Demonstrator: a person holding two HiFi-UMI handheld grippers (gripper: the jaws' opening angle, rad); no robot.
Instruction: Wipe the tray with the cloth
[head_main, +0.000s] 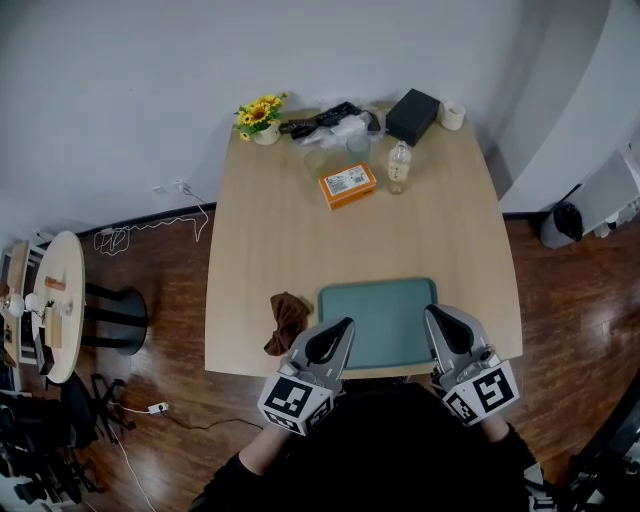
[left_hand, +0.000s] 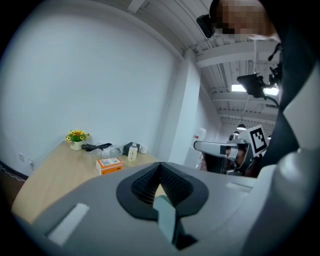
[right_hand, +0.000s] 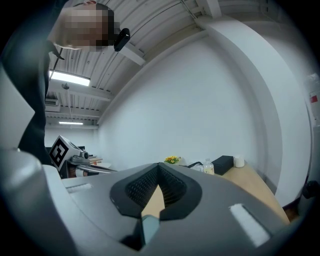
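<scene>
Left tongs (head_main: 347, 323) and right tongs (head_main: 431, 311) closed — cloth (head_main: 287, 320) beside tray (head_main: 380, 308).

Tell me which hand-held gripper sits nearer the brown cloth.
The left hand-held gripper: the cloth lies just beside it, left of the tray; the right hand-held gripper is across the tray.

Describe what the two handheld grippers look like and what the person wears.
The left gripper and right gripper have pale grey bodies and tapered tongs lined with black ribbed pads. Each carries a white cube printed with black square markers. The person wears a black top.
</scene>
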